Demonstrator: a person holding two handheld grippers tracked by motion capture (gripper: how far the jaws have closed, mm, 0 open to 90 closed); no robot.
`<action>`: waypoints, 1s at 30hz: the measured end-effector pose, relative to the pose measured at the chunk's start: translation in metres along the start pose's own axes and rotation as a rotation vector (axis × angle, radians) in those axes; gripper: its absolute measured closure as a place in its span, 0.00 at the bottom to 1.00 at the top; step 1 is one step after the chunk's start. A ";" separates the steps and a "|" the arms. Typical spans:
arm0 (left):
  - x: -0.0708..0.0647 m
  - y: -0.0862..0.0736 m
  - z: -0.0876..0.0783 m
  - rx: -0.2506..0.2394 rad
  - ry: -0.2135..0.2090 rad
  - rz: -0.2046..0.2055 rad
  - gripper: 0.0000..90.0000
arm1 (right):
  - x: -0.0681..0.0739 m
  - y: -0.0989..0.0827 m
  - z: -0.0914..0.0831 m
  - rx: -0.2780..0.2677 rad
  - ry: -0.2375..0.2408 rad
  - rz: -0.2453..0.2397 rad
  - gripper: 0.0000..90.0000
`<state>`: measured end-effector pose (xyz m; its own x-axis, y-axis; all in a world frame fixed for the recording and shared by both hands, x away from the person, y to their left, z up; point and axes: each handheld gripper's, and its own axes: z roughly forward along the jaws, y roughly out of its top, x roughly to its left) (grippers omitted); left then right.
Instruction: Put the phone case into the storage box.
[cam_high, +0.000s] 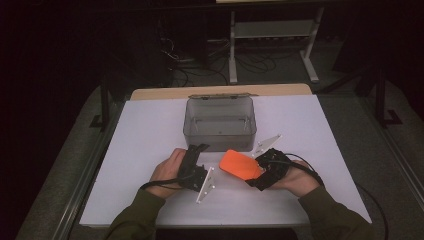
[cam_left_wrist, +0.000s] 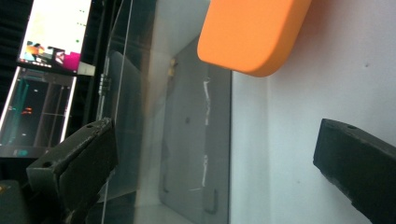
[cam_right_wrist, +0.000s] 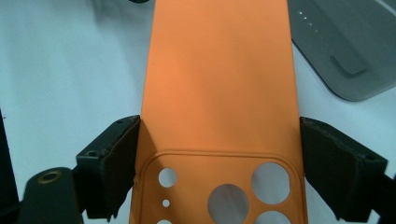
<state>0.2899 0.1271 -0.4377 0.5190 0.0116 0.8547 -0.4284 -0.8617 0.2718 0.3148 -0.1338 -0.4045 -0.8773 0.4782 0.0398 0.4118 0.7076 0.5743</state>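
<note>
L gripper (cam_high: 199, 150) sits at abt 7 o'clock of the clear box (cam_high: 220, 123), just beside its near-left corner. In the left gripper view its jaws stand wide apart w/ nothing between them; the box wall (cam_left_wrist: 140, 116) shows thru the gap, and the orange phone case (cam_left_wrist: 252, 32) hangs in at 1 o'clock, apart from both pads.

Middle of the table (cam_high: 150, 125): the case (cam_high: 239, 164) is off the surface, its rounded free end pointing to abt 10 o'clock in the high view, toward the L gripper and the box's near wall. Long axis runs 10-to-4, the 4 o'clock end in the R tool.

R gripper (cam_high: 263, 169) is at abt 5 o'clock of the box, near its front-right corner. In the right gripper view (cam_right_wrist: 219, 163) the jaws are clamped on the case's two long edges at the camera-cutout end (cam_right_wrist: 224, 186); the case runs straight to 12 o'clock away from them, box corner (cam_right_wrist: 345, 51) at 2 o'clock.

Key relation, as I judge it: the box opening lies at abt 11–12 o'clock of the case's free end, close by. R hand carries the case; L hand is nearer the box wall and free to steady it. The case likely needs lifting over the near rim, long axis swung to match the box's long side.
</note>
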 end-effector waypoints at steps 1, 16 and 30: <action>0.000 0.000 0.000 0.002 0.005 0.007 0.00 | 0.000 0.000 0.000 0.000 0.000 0.000 0.17; -0.003 0.001 0.000 0.015 0.026 0.050 0.00 | 0.000 0.000 0.000 0.001 -0.001 0.001 0.17; -0.007 0.010 -0.004 0.011 0.042 0.082 0.00 | 0.002 0.006 0.002 -0.002 0.002 -0.001 0.17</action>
<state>0.2792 0.1205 -0.4394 0.4511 -0.0384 0.8916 -0.4598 -0.8662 0.1954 0.3159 -0.1281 -0.4024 -0.8781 0.4767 0.0411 0.4107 0.7068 0.5760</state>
